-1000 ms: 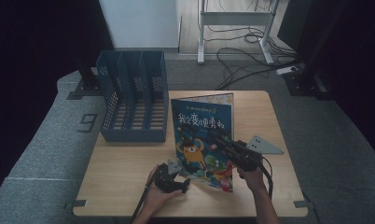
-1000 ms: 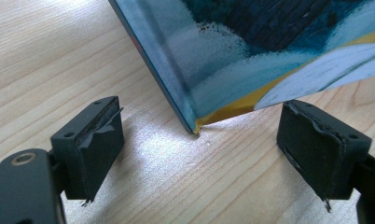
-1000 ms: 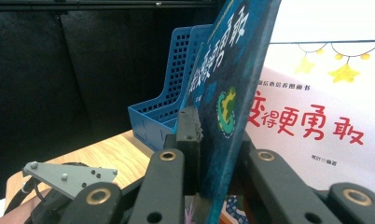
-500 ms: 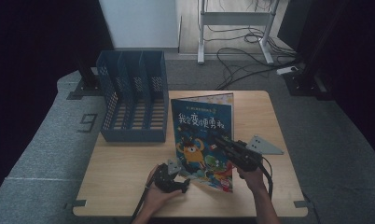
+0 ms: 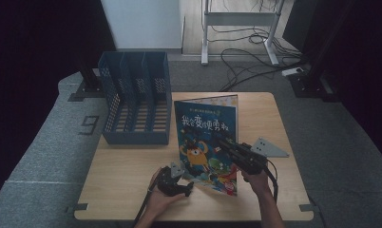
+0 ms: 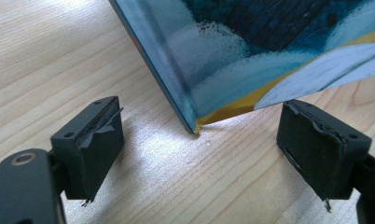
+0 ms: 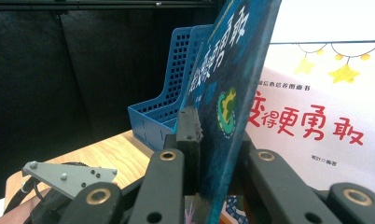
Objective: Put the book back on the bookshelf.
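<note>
A picture book (image 5: 205, 137) is held up off the table (image 5: 127, 166) w/ its front cover raised, clamped along the cover edge by the right gripper (image 5: 227, 145); in the right gripper view both jaws are pressed flat on the cover. The left gripper (image 5: 177, 183) is spread wide, nothing held, jaws set either side of the book's lower corner (image 6: 195, 126), which rests on the wood. The blue file rack (image 5: 134, 102) stands just beside the book, slots unfilled. Judged approx. early stage: book lifted, filing not yet done.
</note>
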Demonstrator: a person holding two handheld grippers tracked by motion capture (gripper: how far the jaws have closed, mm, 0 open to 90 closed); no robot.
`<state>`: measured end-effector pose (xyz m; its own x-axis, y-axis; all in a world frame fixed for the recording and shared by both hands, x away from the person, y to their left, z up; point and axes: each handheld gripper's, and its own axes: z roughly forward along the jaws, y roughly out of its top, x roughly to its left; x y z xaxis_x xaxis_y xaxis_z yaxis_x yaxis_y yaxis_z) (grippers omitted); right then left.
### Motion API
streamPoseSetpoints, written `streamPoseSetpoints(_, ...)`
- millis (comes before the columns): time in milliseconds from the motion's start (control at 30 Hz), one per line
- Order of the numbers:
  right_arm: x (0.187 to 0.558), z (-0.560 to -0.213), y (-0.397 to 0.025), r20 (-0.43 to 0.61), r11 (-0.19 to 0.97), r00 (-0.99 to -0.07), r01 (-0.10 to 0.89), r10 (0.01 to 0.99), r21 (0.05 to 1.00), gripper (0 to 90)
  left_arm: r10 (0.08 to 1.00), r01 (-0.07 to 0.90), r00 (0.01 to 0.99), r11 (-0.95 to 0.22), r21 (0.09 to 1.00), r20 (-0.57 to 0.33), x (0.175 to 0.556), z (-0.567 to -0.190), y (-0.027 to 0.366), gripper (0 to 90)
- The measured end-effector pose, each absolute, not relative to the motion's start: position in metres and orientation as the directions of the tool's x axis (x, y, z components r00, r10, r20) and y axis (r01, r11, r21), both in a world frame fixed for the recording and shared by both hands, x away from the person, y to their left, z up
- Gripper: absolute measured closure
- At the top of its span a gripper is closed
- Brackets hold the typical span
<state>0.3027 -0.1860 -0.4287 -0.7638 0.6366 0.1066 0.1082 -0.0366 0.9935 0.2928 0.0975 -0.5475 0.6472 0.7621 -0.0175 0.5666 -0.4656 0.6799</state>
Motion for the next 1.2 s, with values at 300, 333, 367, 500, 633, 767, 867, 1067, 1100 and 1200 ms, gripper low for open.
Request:
streamPoseSetpoints(300, 0.302, -0.429, -0.186, 0.108, -0.039, -0.764, 0.108, 0.636, 0.993, 80.1, 0.763, 0.569, 0.646, -0.466, 0.678, -0.018, 0.293, -0.547, 0.097, 14.7)
streamPoseSetpoints(333, 0.302, -0.429, -0.186, 0.106, -0.037, -0.764, 0.107, 0.636, 0.994, 80.1, 0.762, 0.568, 0.647, -0.466, 0.678, -0.019, 0.293, -0.547, 0.097, 14.7)
streamPoseSetpoints(367, 0.302, -0.429, -0.186, 0.105, -0.037, -0.764, 0.106, 0.636, 0.994, 80.1, 0.762, 0.568, 0.647, -0.466, 0.678, -0.019, 0.293, -0.547, 0.097, 14.6)
streamPoseSetpoints(500, 0.300, -0.428, -0.185, 0.088, -0.024, -0.765, 0.094, 0.639, 0.995, 80.0, 0.763, 0.570, 0.646, -0.467, 0.676, -0.019, 0.293, -0.547, 0.097, 14.6)
streamPoseSetpoints(633, 0.299, -0.427, -0.184, 0.079, -0.020, -0.773, 0.086, 0.630, 0.996, 80.2, 0.763, 0.573, 0.646, -0.467, 0.673, -0.021, 0.294, -0.547, 0.097, 14.4)
streamPoseSetpoints(767, 0.299, -0.427, -0.184, 0.075, -0.017, -0.774, 0.082, 0.629, 0.996, 80.3, 0.766, 0.576, 0.642, -0.466, 0.672, -0.019, 0.295, -0.547, 0.096, 14.3)
streamPoseSetpoints(867, 0.298, -0.426, -0.184, 0.069, -0.014, -0.773, 0.078, 0.630, 0.997, 80.4, 0.769, 0.578, 0.639, -0.464, 0.671, -0.019, 0.296, -0.546, 0.096, 14.3)
streamPoseSetpoints(1067, 0.297, -0.426, -0.183, 0.054, -0.009, -0.777, 0.063, 0.627, 0.998, 80.5, 0.773, 0.584, 0.635, -0.466, 0.665, -0.016, 0.300, -0.546, 0.095, 14.4)
streamPoseSetpoints(1100, 0.297, -0.426, -0.183, 0.051, -0.007, -0.778, 0.060, 0.626, 0.998, 80.6, 0.775, 0.585, 0.632, -0.464, 0.665, -0.015, 0.301, -0.546, 0.094, 14.4)
streamPoseSetpoints(1200, 0.296, -0.425, -0.184, 0.041, 0.000, -0.781, 0.053, 0.624, 0.999, 80.6, 0.777, 0.589, 0.629, -0.463, 0.663, -0.017, 0.305, -0.546, 0.093, 14.4)
